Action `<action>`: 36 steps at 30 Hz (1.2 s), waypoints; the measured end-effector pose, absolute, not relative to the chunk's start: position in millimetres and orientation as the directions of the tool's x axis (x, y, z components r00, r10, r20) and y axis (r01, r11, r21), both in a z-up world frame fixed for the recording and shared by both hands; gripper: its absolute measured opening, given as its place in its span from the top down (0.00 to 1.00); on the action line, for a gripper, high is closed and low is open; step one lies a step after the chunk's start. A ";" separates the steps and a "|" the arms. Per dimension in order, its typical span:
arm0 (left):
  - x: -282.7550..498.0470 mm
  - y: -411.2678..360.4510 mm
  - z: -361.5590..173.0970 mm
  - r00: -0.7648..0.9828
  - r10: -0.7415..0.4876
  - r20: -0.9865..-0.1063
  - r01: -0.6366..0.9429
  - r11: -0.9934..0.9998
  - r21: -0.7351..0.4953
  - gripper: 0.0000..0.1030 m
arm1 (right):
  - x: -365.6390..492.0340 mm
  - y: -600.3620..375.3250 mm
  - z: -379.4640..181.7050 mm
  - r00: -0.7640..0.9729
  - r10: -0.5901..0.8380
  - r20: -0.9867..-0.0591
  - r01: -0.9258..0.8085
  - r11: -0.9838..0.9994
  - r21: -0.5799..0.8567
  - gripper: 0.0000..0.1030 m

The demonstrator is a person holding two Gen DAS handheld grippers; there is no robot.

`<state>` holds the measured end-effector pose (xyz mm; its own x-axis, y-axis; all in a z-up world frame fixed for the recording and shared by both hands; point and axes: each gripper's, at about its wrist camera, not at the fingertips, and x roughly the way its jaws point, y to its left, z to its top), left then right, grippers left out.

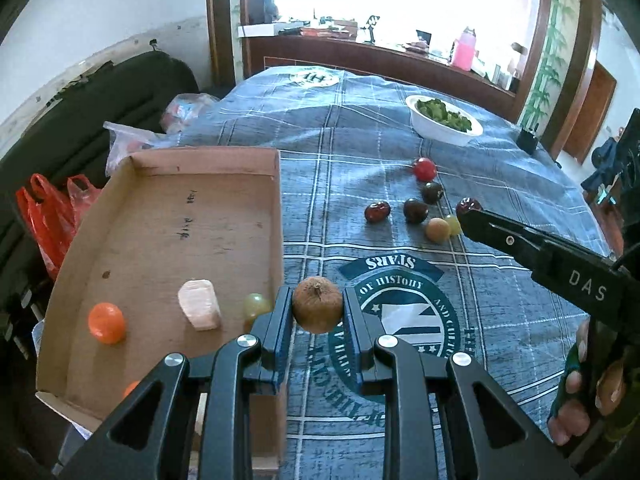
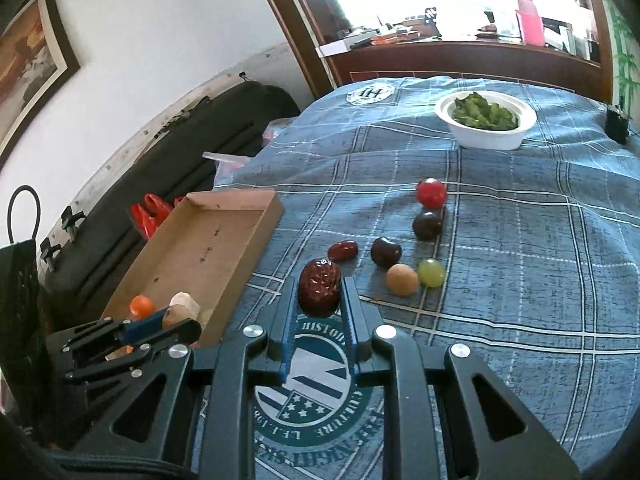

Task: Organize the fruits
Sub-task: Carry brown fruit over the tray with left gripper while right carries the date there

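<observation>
Both loads are mid-carry: the left tool [image 1: 317,312] pinches a round brown fruit [image 1: 317,304], the right tool [image 2: 319,300] a wrinkled dark-red date [image 2: 319,293], each next needing release over the shallow cardboard tray [image 1: 168,216].

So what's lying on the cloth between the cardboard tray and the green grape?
In the right wrist view, a red date, a dark plum and a tan round fruit lie between the cardboard tray and the green grape.

We see a cardboard tray [image 1: 192,216] on the left of the tablecloth [image 1: 500,300], a mandarin [image 1: 107,323] and grape [image 1: 256,305] inside it, loose fruits [image 2: 386,252] clustered to its right, a bowl of greens [image 2: 485,120] behind them.
</observation>
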<state>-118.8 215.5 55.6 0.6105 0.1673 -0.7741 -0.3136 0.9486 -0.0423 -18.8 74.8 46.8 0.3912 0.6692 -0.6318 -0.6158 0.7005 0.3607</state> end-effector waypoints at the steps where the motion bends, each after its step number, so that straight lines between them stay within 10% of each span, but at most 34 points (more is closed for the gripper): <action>1: -119.4 216.5 56.1 0.611 0.168 -0.774 -0.315 0.948 -0.043 0.78 | -19.8 76.3 47.2 0.390 0.670 -0.632 -0.618 0.699 0.360 0.77; 36: -138.3 286.8 59.4 0.572 0.276 -0.772 -0.447 0.894 -0.012 0.78 | -31.9 154.5 46.0 0.284 0.706 -0.648 -0.713 0.608 0.349 0.77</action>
<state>-138.3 286.8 59.4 0.5724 0.2761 -0.7721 -0.4475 0.8942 -0.0120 -31.9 154.5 46.0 0.2841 0.7063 -0.6484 -0.7133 0.6076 0.3493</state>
